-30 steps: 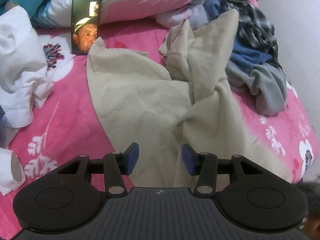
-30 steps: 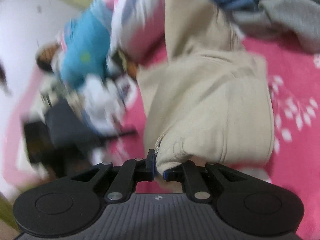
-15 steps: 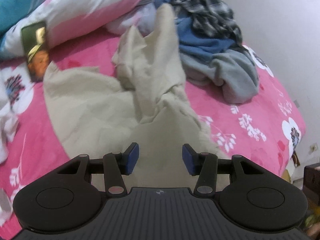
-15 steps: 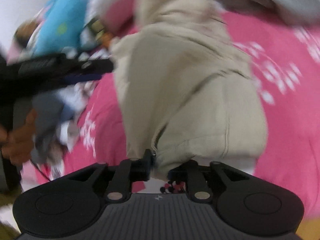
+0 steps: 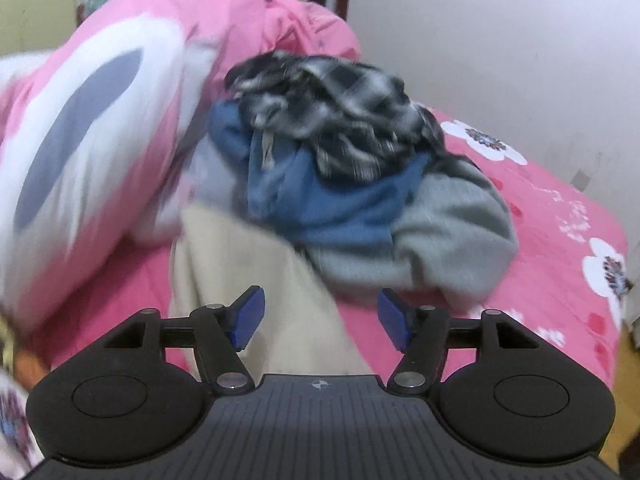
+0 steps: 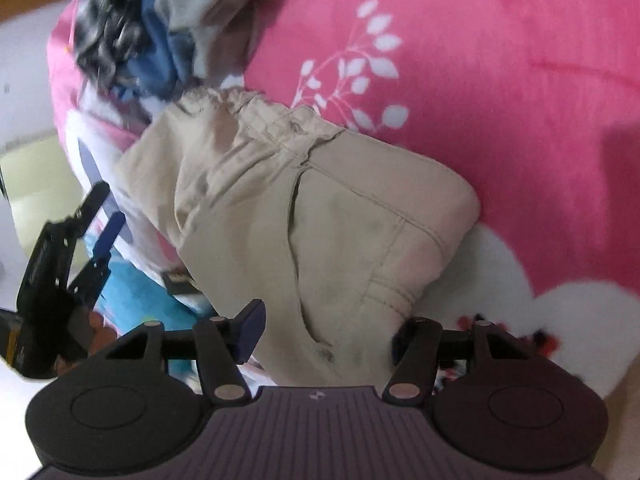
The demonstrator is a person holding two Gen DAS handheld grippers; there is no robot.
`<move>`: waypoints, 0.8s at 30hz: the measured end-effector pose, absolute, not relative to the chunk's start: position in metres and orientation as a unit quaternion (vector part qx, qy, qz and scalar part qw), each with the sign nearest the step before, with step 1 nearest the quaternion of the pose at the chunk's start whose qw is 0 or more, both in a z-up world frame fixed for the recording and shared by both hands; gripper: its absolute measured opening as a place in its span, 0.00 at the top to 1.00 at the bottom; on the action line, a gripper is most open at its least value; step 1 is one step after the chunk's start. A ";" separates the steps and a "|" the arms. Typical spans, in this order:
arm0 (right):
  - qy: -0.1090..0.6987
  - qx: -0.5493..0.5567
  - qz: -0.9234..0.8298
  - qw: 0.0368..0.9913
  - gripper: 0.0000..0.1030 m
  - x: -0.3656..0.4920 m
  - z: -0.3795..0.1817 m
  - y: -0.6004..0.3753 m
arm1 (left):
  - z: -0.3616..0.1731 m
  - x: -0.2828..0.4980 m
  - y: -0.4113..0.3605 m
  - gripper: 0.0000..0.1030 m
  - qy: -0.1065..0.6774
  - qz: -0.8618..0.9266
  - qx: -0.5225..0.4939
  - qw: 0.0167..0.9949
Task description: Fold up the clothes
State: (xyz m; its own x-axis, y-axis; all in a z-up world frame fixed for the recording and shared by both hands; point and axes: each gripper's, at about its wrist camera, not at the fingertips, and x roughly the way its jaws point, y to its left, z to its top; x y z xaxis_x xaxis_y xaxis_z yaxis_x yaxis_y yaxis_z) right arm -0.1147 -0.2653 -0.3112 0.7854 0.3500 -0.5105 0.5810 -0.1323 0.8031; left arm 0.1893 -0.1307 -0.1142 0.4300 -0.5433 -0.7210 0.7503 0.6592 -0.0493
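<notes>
Now the right hand-held gripper point(image 6: 324, 332) is opening, releasing the beige trousers point(image 6: 320, 208).

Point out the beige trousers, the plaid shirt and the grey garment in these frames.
beige trousers point(image 6: 340, 216), right wrist view, on the hip panel beside the pocket seam.
plaid shirt point(image 5: 336, 108), left wrist view, on the crumpled top of the pile.
grey garment point(image 5: 444, 236), left wrist view, on its bulging front fold.

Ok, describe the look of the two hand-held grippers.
Both match. The left hand-held gripper has a black ribbed body with a small round crosshair mark, two round black discs, silver pivot pins and black fingers tipped with blue pads. The right hand-held gripper looks identical. No cables or sleeves show.
</notes>
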 end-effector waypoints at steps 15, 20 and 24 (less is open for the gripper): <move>0.336 0.675 -0.096 0.649 0.73 -0.095 -0.299 -0.294 | -0.209 0.279 -0.241 0.19 0.429 -0.431 0.335 0.719; 0.355 0.669 -0.091 0.647 0.73 -0.091 -0.307 -0.296 | -0.241 0.304 -0.250 0.19 0.486 -0.438 0.355 0.668; 0.369 0.658 -0.092 0.650 0.73 -0.085 -0.311 -0.298 | -0.247 0.313 -0.244 0.41 0.519 -0.457 0.328 0.644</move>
State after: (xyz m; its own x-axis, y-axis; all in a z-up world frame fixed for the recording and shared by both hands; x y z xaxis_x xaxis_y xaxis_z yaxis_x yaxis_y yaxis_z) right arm -0.0853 -0.2985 -0.3111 0.7101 0.3666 -0.6012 0.6060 0.1167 0.7869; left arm 0.3134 -0.2438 -0.2474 0.0444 -0.2482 -0.9677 0.9286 0.3674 -0.0517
